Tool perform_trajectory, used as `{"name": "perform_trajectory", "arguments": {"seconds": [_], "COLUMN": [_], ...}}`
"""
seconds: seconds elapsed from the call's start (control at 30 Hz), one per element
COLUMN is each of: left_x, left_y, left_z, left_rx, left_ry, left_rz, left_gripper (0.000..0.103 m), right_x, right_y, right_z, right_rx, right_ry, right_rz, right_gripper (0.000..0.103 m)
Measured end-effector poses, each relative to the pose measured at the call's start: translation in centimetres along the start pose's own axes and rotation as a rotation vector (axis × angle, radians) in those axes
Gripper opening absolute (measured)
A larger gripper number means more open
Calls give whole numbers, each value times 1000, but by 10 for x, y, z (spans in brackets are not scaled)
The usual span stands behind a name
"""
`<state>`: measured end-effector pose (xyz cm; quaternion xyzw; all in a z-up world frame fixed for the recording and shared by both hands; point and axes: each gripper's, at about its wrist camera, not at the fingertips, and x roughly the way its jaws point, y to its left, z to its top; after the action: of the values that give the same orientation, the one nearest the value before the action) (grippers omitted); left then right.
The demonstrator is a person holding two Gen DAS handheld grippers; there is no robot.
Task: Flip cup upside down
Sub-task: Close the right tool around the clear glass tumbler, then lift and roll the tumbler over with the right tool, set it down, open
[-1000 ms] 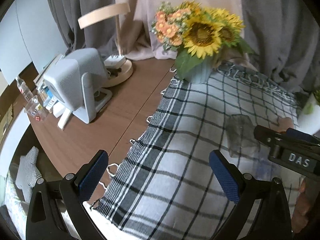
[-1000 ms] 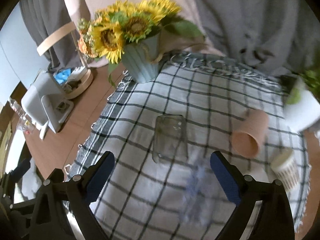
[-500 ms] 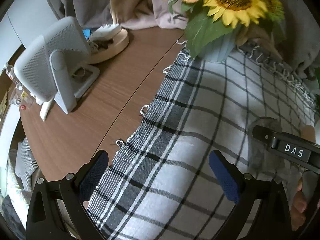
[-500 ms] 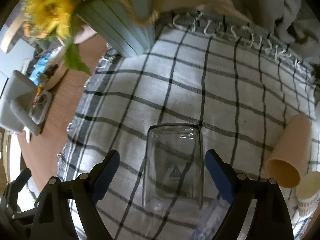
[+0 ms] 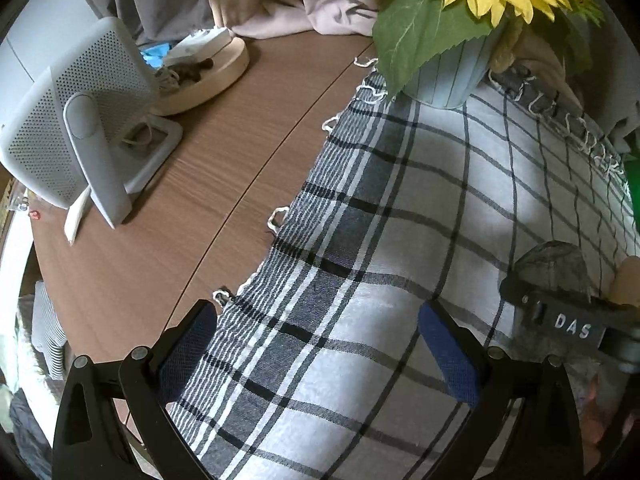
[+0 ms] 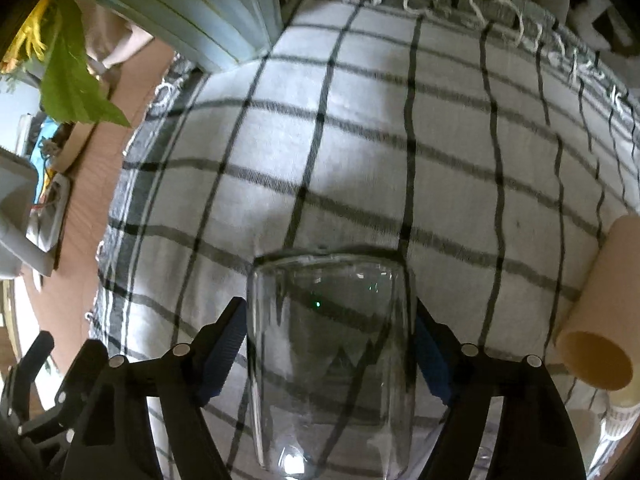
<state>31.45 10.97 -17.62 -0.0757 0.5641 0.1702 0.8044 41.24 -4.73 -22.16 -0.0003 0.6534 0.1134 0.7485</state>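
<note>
The right claw (image 6: 326, 344), wide a second ago, now brackets the clear glass cup (image 6: 330, 364) lying between its pads, seemingly gripped for flipping.

A clear glass cup (image 6: 330, 364) lies on its side on a black-and-white checked cloth (image 6: 400, 152), between the blue-padded fingers (image 6: 224, 350) of the right tongs (image 6: 328, 356) — each pad sits against or just beside a glass wall. A tan paper cup (image 6: 600, 312) lies toppled at the right edge; a pale blue ribbed vase (image 6: 192, 4) stands upper left.
</note>
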Motion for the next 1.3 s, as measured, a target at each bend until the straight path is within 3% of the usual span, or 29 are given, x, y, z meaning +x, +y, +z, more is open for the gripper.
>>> {"name": "perform_trajectory", "arguments": {"seconds": [0.1, 0.2, 0.4, 0.63, 0.9, 1.3], "left_x": [1, -1, -14, -31, -41, -32], "left_y": [0, 0, 5, 24, 48, 87], "left_z": [-1, -3, -6, -8, -15, -22], "left_rx": [11, 13, 26, 56, 178, 321], "left_ry": [1, -9, -37, -74, -93, -74], "left_rz": [15, 26, 12, -13, -35, -59], "left_gripper": [103, 103, 103, 103, 103, 103], "right_x": [3, 3, -6, -46, -74, -27], "right_y": [4, 9, 9, 18, 25, 60], "right_z": [-2, -3, -2, -17, -55, -104], "right_rx": [-17, -21, -6, 11, 110, 315], "right_ry": [-2, -20, -25, -60, -66, 6], "right_rz": [-32, -76, -49, -34, -28, 4], "right_gripper": [77, 68, 67, 67, 67, 67]}}
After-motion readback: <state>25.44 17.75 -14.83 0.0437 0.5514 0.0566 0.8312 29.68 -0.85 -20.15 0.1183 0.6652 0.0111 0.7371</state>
